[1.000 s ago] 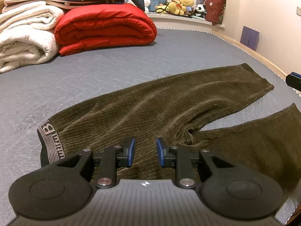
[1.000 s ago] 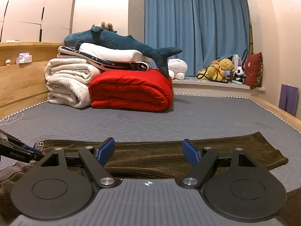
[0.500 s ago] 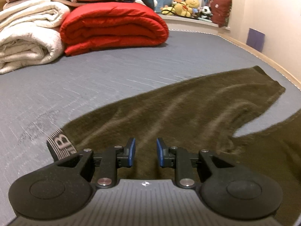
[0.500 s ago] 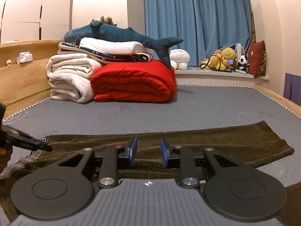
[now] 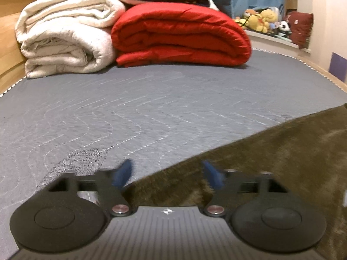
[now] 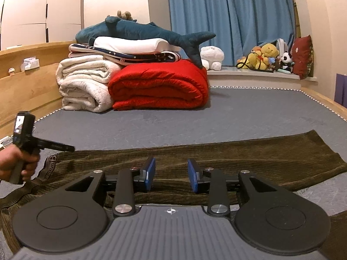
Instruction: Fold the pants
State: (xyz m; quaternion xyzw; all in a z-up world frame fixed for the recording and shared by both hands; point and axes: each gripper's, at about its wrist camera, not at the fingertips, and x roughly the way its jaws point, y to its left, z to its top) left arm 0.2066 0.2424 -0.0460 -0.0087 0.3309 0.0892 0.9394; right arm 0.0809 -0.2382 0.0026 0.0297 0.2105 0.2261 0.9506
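Observation:
Dark olive corduroy pants [image 6: 216, 158] lie spread on the grey bed cover [image 6: 216, 117], waistband [image 6: 48, 166] at the left, one leg running right. My right gripper [image 6: 171, 174] hovers low over the pants' middle with a small gap between its blue pads, holding nothing. My left gripper [image 5: 167, 173] is open and blurred, over the pants' upper edge [image 5: 282, 151] near the waist end. It also shows in the right wrist view [image 6: 43, 144], held in a hand above the waistband.
Folded white blankets [image 6: 84, 84] and a red duvet [image 6: 160, 86] are stacked at the bed's far side, a plush shark [image 6: 138, 30] on top. Stuffed toys [image 6: 264, 56] sit on the window ledge. A wooden bed frame [image 6: 26, 91] runs along the left.
My left gripper has moved left and forward past the waistband and its jaws have opened wide. My right gripper closed from wide to narrow, then reopened slightly.

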